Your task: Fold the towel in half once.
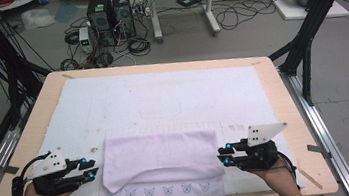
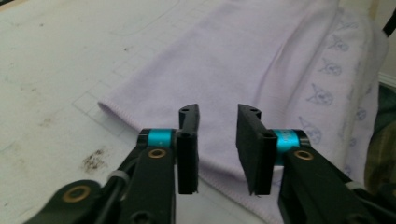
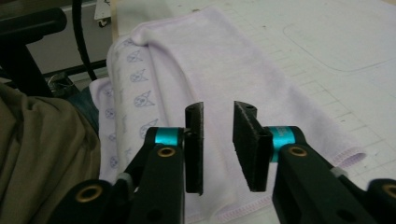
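A pale lilac towel (image 1: 163, 162) with rows of small blue cat-face prints lies folded at the table's front edge, its lower part hanging over the edge. My left gripper (image 1: 91, 168) is just off the towel's left side, open, with nothing between its jaws. In the left gripper view the towel (image 2: 261, 56) stretches out ahead of the open gripper (image 2: 218, 123). My right gripper (image 1: 224, 155) stands open at the towel's right edge. The right gripper view shows the towel (image 3: 219, 70) under and beyond the open gripper (image 3: 218, 119).
A white gridded mat (image 1: 162, 97) covers the wooden table (image 1: 297, 128). Black frame struts (image 1: 305, 31) stand at both back corners. Computer towers (image 1: 109, 15), cables and boxes sit on the floor beyond. An olive-clad leg (image 3: 42, 154) is close by the table's front.
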`<state>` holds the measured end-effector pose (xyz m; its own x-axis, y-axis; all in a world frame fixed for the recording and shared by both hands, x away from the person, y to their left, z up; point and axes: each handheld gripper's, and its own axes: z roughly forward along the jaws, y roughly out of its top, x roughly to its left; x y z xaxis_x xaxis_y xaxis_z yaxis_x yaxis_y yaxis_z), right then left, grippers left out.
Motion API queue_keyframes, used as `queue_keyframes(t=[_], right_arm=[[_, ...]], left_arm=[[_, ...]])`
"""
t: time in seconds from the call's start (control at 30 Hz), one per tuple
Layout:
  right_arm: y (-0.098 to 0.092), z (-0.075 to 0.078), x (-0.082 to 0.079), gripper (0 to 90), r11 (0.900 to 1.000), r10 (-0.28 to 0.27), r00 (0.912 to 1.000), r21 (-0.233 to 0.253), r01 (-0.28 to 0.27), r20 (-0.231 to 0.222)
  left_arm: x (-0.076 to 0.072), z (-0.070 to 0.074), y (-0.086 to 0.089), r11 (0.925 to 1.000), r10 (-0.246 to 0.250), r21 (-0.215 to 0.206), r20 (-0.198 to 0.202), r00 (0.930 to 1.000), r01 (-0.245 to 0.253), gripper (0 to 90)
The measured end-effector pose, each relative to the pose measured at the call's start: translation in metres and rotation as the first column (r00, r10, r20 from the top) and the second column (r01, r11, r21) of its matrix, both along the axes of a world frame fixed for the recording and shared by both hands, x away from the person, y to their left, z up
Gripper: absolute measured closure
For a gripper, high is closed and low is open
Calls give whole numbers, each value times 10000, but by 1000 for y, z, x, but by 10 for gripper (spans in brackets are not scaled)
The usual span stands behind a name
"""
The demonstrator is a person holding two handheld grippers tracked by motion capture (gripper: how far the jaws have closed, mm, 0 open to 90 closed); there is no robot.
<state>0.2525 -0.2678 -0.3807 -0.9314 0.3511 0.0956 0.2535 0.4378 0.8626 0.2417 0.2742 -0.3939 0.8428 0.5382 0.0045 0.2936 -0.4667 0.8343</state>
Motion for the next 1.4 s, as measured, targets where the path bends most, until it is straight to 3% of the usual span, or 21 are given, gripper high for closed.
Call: queue_keyframes(t=[0.1, 0.33, 0.57, 0.7, 0.93, 1.2, 1.4], right_arm=[[5, 1, 13, 685, 9994, -231, 9997, -247, 233, 86], [15, -6, 54, 634, 9952, -742, 9970, -621, 755, 229], [20, -23, 84, 589, 9821, -1240, 9923, -1421, 1235, 55], [17, -27, 90, 575, 9805, -1420, 9899, -1374, 1407, 1], [15, -31, 96, 550, 9797, -1522, 9882, -1340, 1489, -146], [16, -41, 104, 531, 9736, -1623, 9858, -1690, 1531, -419], [20, -50, 109, 517, 9733, -1420, 9861, -1939, 1232, -858]], left_arm=[[13, -2, -2, 9997, 256, 38, 92, 9996, -256, 639], [55, -13, -15, 9961, 878, 135, -175, 9960, -876, 608], [89, -24, -30, 9937, 1084, 327, -531, 9927, -1068, 503], [96, -30, -32, 9935, 1061, 486, -782, 9913, -1025, 498], [100, -30, -25, 9950, 973, -102, -1057, 9896, -989, 510], [106, -35, -23, 9926, 1205, 16, -1181, 9857, -1211, 504], [112, -45, -26, 9928, 1192, 357, -1799, 9764, -1146, 488]])
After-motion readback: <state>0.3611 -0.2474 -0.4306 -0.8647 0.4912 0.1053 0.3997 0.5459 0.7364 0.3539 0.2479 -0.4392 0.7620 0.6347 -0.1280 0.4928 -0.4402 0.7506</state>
